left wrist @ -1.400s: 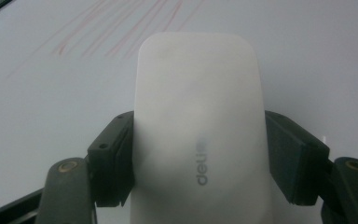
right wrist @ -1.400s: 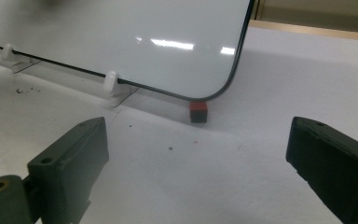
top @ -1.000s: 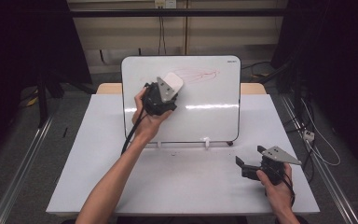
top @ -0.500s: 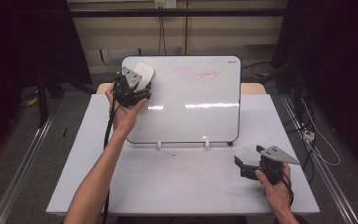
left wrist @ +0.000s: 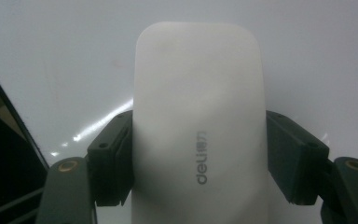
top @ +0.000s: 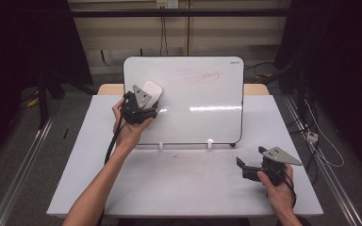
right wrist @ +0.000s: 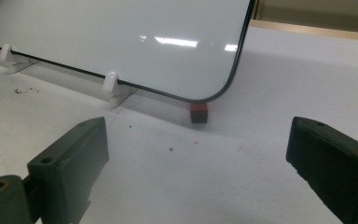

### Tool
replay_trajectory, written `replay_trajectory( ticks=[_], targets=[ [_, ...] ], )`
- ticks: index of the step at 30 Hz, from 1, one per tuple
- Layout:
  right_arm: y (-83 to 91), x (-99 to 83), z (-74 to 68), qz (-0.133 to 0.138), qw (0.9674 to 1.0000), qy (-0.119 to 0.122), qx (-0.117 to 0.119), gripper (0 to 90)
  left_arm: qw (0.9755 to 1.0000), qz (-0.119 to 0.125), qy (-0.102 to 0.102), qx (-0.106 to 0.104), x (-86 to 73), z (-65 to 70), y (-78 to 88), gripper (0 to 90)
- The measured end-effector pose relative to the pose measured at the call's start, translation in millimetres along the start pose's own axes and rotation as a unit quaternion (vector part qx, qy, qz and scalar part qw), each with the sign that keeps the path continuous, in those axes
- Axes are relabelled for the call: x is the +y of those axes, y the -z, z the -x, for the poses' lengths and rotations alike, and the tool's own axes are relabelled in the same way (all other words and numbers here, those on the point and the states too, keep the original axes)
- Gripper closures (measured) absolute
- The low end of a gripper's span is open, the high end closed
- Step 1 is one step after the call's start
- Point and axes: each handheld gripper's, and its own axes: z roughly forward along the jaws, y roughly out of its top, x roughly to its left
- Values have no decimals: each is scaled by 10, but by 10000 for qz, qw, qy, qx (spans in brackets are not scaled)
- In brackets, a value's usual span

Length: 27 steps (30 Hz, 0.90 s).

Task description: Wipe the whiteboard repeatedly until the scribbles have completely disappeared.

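Left gripper point(top: 143, 104): pinched the white rounded plastic eraser point(left wrist: 198, 135) across its sides, one jaw on each long edge.
Eraser: lay flat against the left part of the white glossy whiteboard point(top: 193, 117), near its left edge, about halfway up.
Whiteboard: stood propped toward the desk's far edge, on small white clip feet point(right wrist: 111, 84); faint red scribbles point(top: 199, 75) sat near its top, right of the eraser.
Right gripper point(top: 250, 168): jaws spread apart with nothing between them, low over the white desk point(top: 179, 183) near its front right corner.
Small red-and-black block point(right wrist: 199, 112): rested on the desk under the whiteboard's lower right corner.
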Motion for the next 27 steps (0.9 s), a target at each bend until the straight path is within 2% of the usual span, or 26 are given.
replay_trajectory(
  ticks=[5,12,19,24,27],
  targets=[
    [-8,2,2,-5,10000,-5,4,56,10000,-6,5,11,55,-32,-43,310],
    [-6,1,9,-1,10000,-6,7,56,9999,48,65,103,324,-99,-142,311],
    [-1,-2,18,3,10000,-21,8,55,9997,107,90,181,477,-78,-217,311],
    [-3,-1,23,4,10000,-22,6,56,9994,169,121,291,520,-20,-253,310],
    [-3,2,18,7,10000,-9,11,56,9994,185,101,285,537,1,-265,311]
  ],
)
